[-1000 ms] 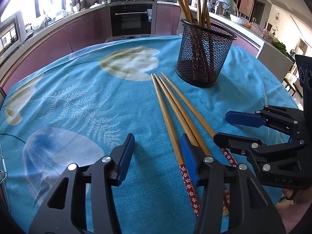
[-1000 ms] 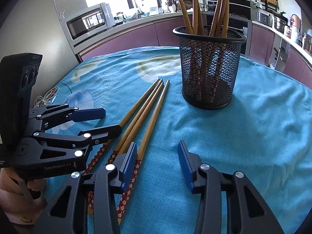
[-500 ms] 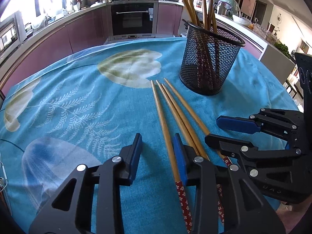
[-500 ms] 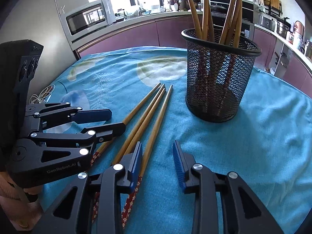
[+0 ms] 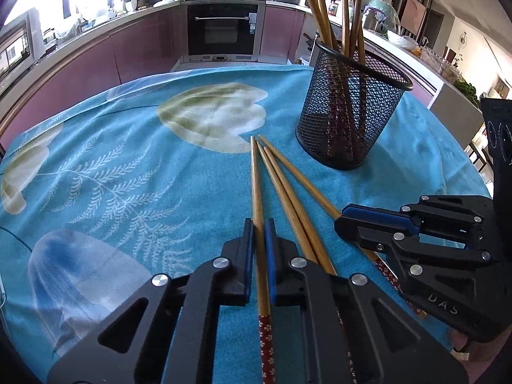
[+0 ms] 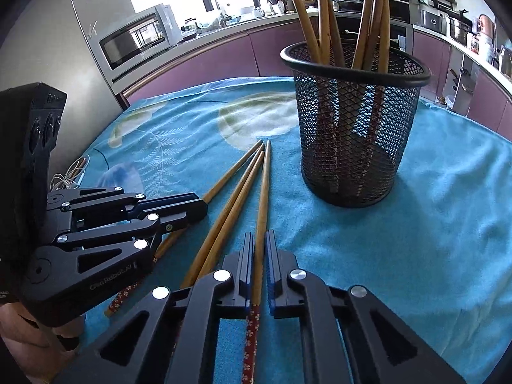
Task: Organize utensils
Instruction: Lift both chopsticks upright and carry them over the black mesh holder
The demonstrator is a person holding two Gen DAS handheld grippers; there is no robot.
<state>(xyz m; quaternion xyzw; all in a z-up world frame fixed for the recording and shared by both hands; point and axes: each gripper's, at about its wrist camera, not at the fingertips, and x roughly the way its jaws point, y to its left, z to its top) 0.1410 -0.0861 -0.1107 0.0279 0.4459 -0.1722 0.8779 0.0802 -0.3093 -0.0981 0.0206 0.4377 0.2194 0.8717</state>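
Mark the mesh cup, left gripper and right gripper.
mesh cup [image 6: 352, 134], right wrist view, front wall.
left gripper [image 5: 260, 240], left wrist view, between fingertips.
right gripper [image 6: 260, 249], right wrist view, between fingertips.

Chopstick tops in the mesh holder [image 5: 348, 115] run off-frame.

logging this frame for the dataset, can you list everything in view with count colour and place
loose chopsticks: four, tan wood with red floral ends, lying side by side on the tablecloth
mesh holder: one, black, upright, beyond the loose chopsticks
chopsticks in holder: several, tan, leaning on the rim
tablecloth: one, turquoise with pale leaf prints, over the table
microwave: one, silver, on the counter behind
oven: one, black, built into purple cabinets
left gripper: black, blue pads, shut on the leftmost chopstick
right gripper: black, blue pads, shut on the rightmost chopstick
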